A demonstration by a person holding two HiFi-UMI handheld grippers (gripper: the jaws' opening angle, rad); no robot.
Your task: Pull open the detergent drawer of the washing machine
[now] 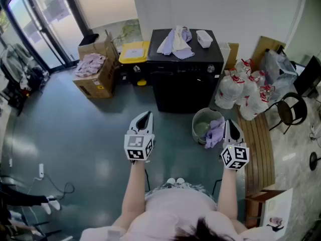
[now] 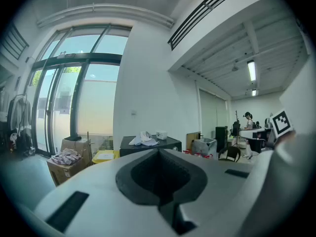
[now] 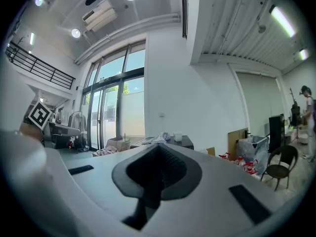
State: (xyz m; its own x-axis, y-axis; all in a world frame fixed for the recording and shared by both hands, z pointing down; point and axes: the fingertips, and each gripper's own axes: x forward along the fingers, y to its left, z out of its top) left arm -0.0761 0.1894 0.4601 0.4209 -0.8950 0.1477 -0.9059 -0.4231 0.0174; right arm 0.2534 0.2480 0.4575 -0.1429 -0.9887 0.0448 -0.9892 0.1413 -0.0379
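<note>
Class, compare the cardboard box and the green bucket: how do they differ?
The cardboard box is brown and angular, left of the washing machine; the green bucket is round, before its right corner. The box carries pinkish cloth; the bucket's purple cloth hangs over its rim. Both stand on the floor.
</note>
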